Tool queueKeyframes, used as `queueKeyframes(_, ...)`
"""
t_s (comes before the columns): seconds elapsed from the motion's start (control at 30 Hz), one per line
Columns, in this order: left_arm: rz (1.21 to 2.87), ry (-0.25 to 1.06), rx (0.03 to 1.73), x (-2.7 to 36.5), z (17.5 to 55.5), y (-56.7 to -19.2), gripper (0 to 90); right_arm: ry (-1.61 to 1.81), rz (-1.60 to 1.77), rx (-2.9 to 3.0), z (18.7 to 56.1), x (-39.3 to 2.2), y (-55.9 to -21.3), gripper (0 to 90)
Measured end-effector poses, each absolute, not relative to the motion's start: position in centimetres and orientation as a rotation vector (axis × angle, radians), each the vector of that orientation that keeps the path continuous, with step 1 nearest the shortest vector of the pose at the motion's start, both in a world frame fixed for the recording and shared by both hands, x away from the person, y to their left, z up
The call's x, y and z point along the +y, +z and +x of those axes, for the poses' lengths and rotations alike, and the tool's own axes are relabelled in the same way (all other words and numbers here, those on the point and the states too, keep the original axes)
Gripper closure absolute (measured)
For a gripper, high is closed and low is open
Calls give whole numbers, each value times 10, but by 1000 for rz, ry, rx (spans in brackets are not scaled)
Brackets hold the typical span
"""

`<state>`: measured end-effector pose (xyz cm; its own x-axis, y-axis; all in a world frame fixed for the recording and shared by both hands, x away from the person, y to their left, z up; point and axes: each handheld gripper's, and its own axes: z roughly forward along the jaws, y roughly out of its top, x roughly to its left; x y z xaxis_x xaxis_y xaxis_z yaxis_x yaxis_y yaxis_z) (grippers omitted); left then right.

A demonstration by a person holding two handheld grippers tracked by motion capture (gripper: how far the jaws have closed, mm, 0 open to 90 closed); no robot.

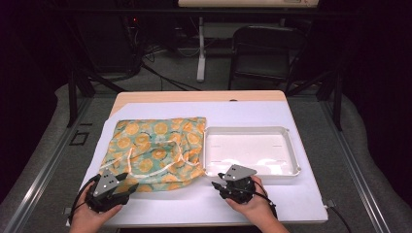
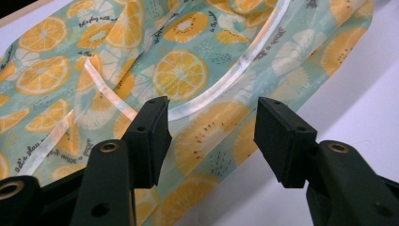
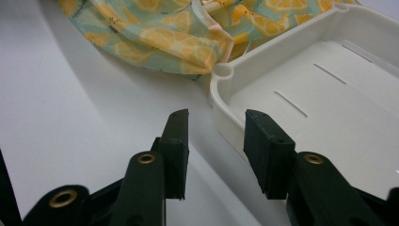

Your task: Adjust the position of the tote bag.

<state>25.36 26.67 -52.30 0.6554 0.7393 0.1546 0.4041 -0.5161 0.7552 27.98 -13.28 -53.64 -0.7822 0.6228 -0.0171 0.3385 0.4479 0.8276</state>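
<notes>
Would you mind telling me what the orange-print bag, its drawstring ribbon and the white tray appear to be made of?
The bag looks like thin woven cloth, matte: it creases and folds softly. The ribbon seems satin, since it catches light with a sheen. The tray is probably moulded plastic, smooth and slightly glossy, with rounded rims and a moulded corner boss.

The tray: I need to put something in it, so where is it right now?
In the high view the tray lies on the table's right half, beside the orange-print cloth on its left. The right gripper sits at its near left corner.
</notes>
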Motion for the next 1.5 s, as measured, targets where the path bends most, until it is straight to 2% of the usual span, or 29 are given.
queueKeyframes(0.7, 2299, 693, 864, 255, 257, -532, 463, 1269, 815, 2399, 280, -130, -540, 596)
queueKeyframes(1.5, 2299, 714, 916, 255, 261, -534, 637, 1266, 792, 2423, 279, -126, -542, 596)
